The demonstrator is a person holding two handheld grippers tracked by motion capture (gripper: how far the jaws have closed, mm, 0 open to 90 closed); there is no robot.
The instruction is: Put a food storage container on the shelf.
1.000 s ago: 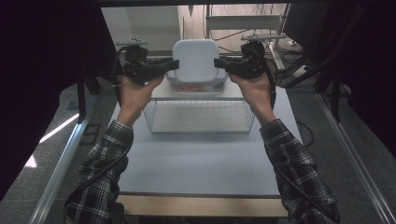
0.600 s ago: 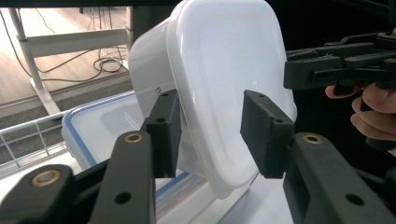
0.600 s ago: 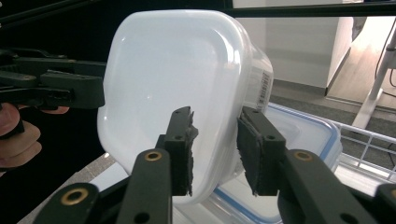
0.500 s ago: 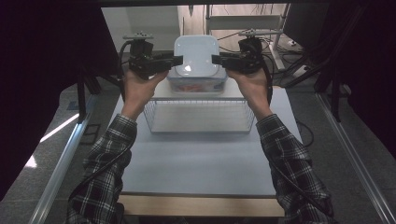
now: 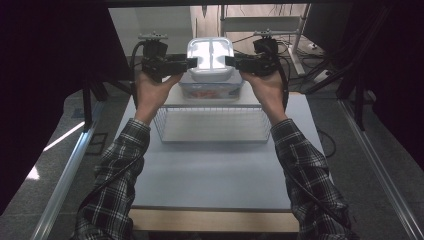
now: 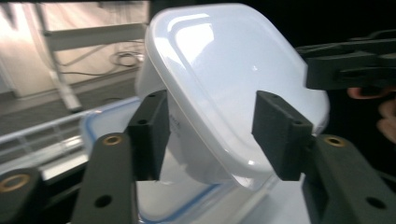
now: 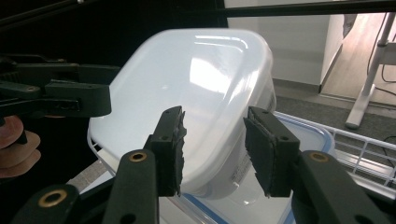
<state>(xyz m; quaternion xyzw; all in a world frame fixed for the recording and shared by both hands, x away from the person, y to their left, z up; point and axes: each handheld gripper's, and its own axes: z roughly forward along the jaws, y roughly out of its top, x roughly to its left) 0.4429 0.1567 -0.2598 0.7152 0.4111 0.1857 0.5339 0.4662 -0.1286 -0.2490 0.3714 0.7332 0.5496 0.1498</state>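
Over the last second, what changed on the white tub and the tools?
Both tools, left and right, have just been opening: they gripped the white tub by its sides a second ago, and now their pads stand off it, the tub between them. The tub came to rest upside down on the blue-rimmed box. Wire basket and table unchanged.

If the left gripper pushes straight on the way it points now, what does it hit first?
Most likely the white container. The left gripper points at its side, and the rim already sits between the jaws, which have just been opening. The pads look clear of it, though depth is hard to judge. Beyond it is the right gripper.
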